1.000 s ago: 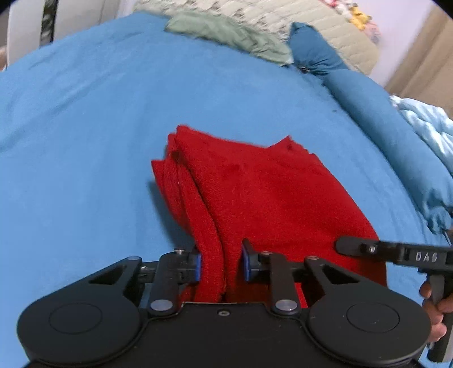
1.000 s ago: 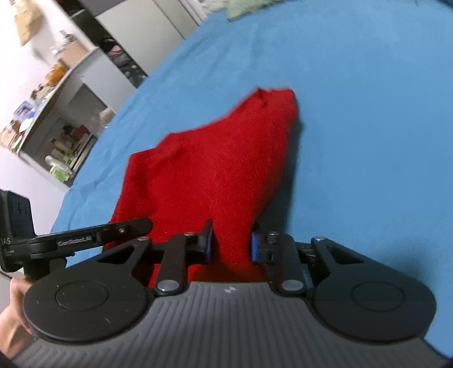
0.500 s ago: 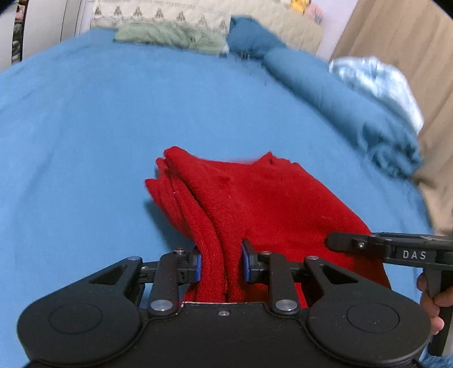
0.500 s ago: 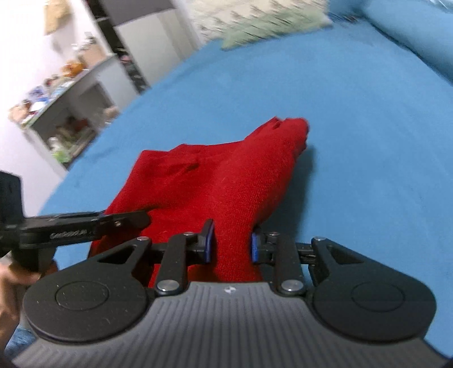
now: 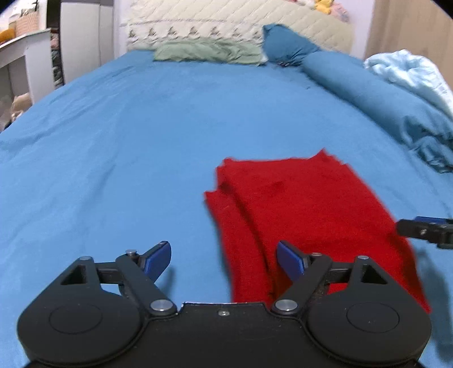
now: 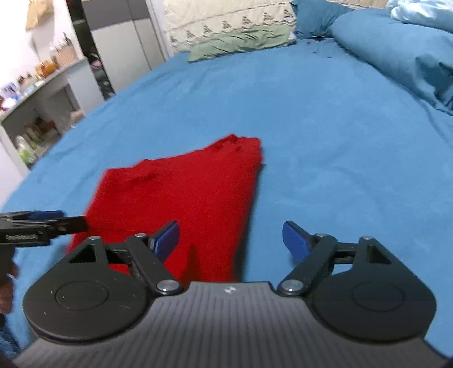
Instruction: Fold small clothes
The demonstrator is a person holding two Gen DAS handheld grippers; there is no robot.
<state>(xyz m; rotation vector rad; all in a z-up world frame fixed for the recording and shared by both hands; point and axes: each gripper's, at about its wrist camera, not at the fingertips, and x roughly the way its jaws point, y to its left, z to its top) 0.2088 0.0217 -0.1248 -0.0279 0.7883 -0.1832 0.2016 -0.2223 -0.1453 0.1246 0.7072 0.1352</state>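
The left gripper [image 5: 223, 259] was spread wide with nothing between its blue pads [image 5: 157, 259]; the left edge of the red garment [image 5: 305, 215] lay below the gap, nearer the right pad. The right gripper [image 6: 230, 239] was equally wide apart and gripped nothing, poised above the garment's right edge, its right pad over bare sheet. The red garment lay folded in layers on the blue bed [image 5: 136, 136], flat, with its stacked edges showing along the left side. The tip of the other gripper reached into each view from the side. Beyond, a green cloth [image 5: 206, 52] sat by the quilted headboard [image 5: 226, 25], with a rolled blue duvet [image 5: 376, 99] to the right.
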